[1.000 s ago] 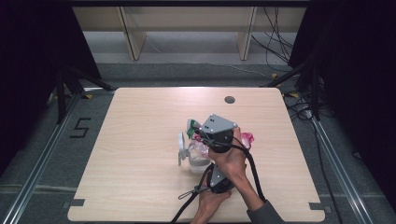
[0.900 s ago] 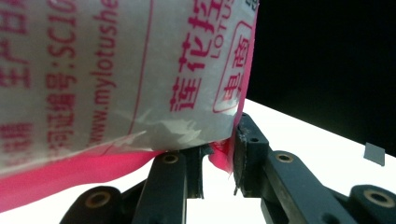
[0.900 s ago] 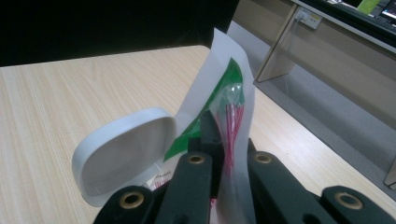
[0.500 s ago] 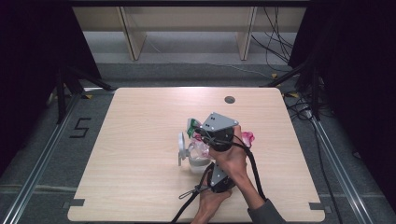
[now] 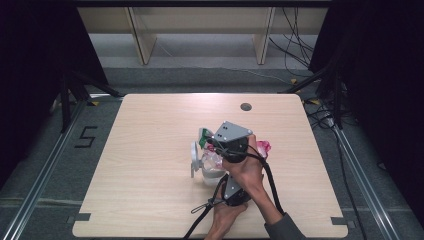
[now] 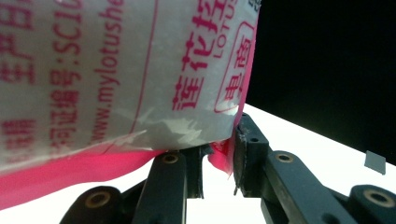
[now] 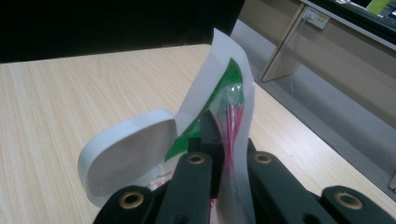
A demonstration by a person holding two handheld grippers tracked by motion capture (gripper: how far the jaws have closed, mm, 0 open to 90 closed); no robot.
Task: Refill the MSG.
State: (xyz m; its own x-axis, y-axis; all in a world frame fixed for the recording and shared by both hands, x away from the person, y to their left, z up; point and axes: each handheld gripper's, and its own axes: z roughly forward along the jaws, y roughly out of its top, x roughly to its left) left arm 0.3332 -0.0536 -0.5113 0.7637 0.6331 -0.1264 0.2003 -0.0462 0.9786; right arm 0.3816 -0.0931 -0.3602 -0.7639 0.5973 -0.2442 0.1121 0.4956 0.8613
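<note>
Bag (image 5: 215,159) pinched by both claws, right claw (image 7: 219,140) clamped tight; white lid (image 7: 128,154) touching bag

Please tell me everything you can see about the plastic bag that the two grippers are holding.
The plastic bag is thin, translucent white film with pink print, Chinese characters and a web address, a pink lower edge and a green patch near one end. It is crumpled and held above the wooden table. The left gripper pinches its pink edge; the right gripper is shut on the green-marked end, which stands upright. A white lidded container, its lid raised, stands right beside it; whether they touch is unclear.
</note>
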